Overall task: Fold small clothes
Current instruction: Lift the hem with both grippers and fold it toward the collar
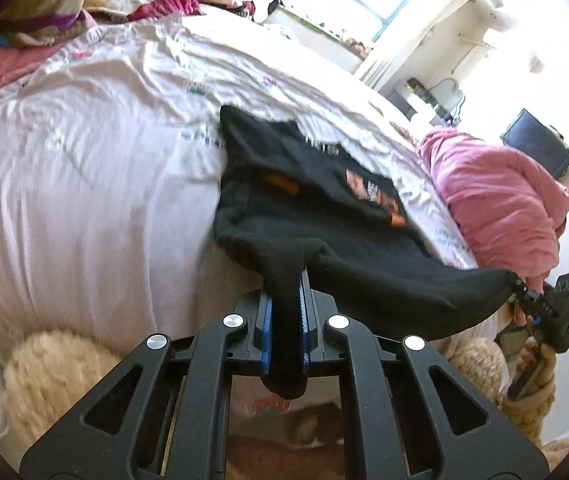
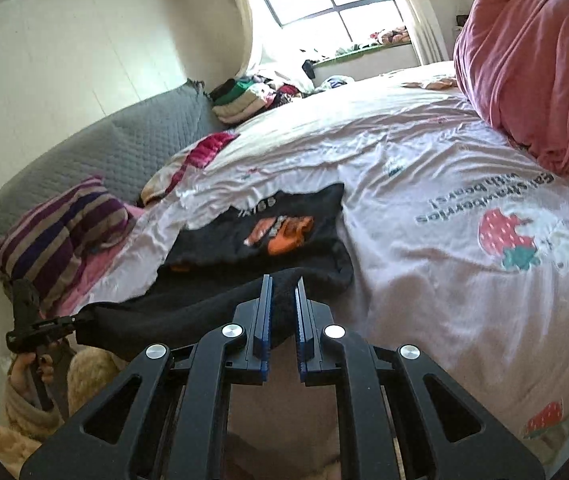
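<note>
A small black garment (image 1: 304,184) with an orange print lies on the pale pink bed sheet (image 1: 84,152); its near edge is lifted off the bed. My left gripper (image 1: 286,280) is shut on one corner of that edge, and black cloth hangs down between its blue pads. In the same view my right gripper (image 1: 514,278) pinches the other corner at the right, so the hem stretches between the two. In the right wrist view my right gripper (image 2: 283,280) is shut on the black garment (image 2: 268,236), and the left gripper (image 2: 74,320) grips it at lower left.
A big pink quilt (image 1: 496,200) is bundled at the bed's right side. A striped cushion (image 2: 56,240), a stack of folded clothes (image 2: 240,100) and a grey padded headboard (image 2: 116,148) lie on the far side. Fluffy cream sleeves (image 1: 56,376) and a hand (image 1: 536,356) show below the bed edge.
</note>
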A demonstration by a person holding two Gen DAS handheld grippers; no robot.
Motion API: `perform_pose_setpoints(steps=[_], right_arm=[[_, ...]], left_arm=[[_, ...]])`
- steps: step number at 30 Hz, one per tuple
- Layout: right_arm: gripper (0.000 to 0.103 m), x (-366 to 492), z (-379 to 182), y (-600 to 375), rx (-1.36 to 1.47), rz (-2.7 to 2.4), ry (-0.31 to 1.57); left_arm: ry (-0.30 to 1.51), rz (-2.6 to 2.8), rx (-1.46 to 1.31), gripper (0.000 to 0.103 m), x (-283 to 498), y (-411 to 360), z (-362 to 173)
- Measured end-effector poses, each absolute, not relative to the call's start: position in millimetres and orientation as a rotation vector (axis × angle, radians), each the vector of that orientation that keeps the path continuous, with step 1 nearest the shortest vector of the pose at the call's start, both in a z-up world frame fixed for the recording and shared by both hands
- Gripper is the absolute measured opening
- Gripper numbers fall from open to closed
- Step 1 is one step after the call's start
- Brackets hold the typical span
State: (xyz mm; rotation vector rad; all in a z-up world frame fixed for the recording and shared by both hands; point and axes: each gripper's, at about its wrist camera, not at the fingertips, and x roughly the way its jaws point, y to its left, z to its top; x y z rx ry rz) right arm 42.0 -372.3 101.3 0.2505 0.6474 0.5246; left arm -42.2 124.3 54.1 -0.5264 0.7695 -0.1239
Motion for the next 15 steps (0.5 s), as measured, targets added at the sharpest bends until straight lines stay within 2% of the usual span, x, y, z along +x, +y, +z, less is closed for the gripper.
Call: perform_pose_setpoints(steps=[15], right_arm=[[0.009, 99, 122, -356, 0.274, 0.454, 0.550]], left_arm=[[0.655, -0.125, -0.554, 0.004, 1, 141, 81]])
